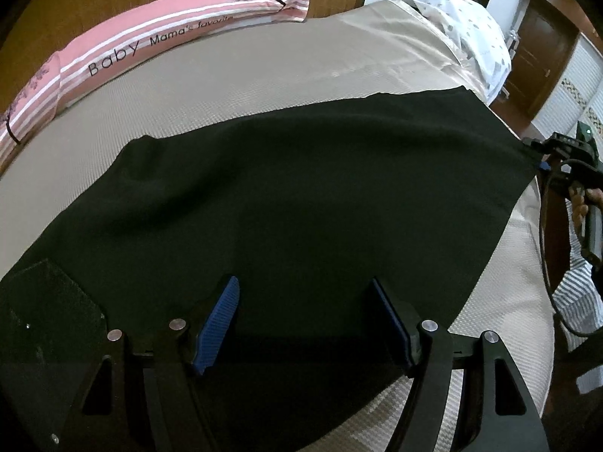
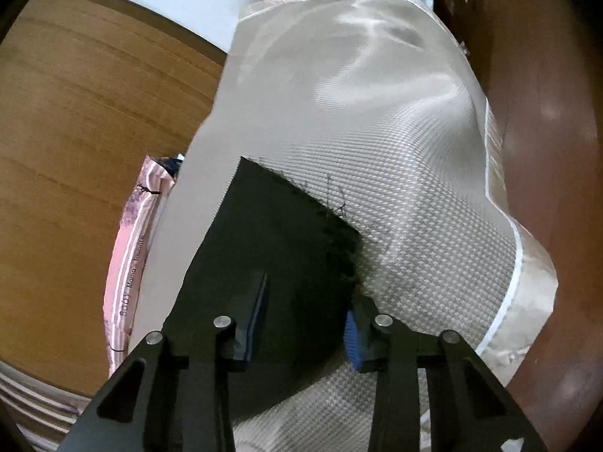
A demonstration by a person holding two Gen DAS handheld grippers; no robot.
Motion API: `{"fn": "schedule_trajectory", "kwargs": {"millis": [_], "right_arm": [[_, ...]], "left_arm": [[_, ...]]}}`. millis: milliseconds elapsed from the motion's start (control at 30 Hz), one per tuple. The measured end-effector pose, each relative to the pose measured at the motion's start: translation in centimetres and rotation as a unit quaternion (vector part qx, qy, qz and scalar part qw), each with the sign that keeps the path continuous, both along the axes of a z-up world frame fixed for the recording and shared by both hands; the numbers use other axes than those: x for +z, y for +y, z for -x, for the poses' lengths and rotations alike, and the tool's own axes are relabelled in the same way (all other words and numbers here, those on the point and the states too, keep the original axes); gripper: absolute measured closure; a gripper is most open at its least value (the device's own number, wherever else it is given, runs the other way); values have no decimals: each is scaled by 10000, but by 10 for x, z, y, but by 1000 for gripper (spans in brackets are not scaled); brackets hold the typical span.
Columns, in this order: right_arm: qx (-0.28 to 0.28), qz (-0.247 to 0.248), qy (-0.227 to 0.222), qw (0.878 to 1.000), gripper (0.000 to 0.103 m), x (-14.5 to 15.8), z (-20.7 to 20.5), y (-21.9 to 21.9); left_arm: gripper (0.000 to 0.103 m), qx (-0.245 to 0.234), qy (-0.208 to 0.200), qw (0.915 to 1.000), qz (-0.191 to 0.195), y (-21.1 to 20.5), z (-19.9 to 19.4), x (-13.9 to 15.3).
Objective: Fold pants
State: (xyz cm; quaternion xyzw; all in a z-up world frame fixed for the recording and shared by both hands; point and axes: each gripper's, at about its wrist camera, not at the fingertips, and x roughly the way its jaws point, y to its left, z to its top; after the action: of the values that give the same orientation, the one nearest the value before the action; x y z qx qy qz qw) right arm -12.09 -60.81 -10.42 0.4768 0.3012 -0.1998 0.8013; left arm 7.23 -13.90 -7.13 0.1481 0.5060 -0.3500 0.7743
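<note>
On the bed [image 1: 264,75], black pants [image 1: 301,188] lie spread.

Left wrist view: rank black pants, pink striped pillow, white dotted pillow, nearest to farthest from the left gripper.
1. Black fabric pants: directly under the left gripper, spread on the beige bed cover.
2. Pink striped pillow with lettering: far left, along the headboard.
3. White dotted pillow: far right corner. The two pillows are close to call.

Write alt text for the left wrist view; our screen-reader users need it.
Black pants lie spread flat on a beige bed cover, the open left gripper just above them. A pink pillow lies behind.
</note>
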Motion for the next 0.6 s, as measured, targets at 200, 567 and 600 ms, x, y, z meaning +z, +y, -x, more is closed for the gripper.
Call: {"fn": "schedule_trajectory", "kwargs": {"millis": [200,567,600], "right_arm": [[83,-443,-219,9987,93,5,-15,8],[2348,-352,-874,9675,94,80,-146,146],[2599,-373,-908,9606,94,83,-160,165]], "left_arm": [[31,392,99,9987,306,10,-12,7],[31,2177,339,9625,1585,143,-36,70],[31,2251,297,9606,1604,152,-37,74]]}}
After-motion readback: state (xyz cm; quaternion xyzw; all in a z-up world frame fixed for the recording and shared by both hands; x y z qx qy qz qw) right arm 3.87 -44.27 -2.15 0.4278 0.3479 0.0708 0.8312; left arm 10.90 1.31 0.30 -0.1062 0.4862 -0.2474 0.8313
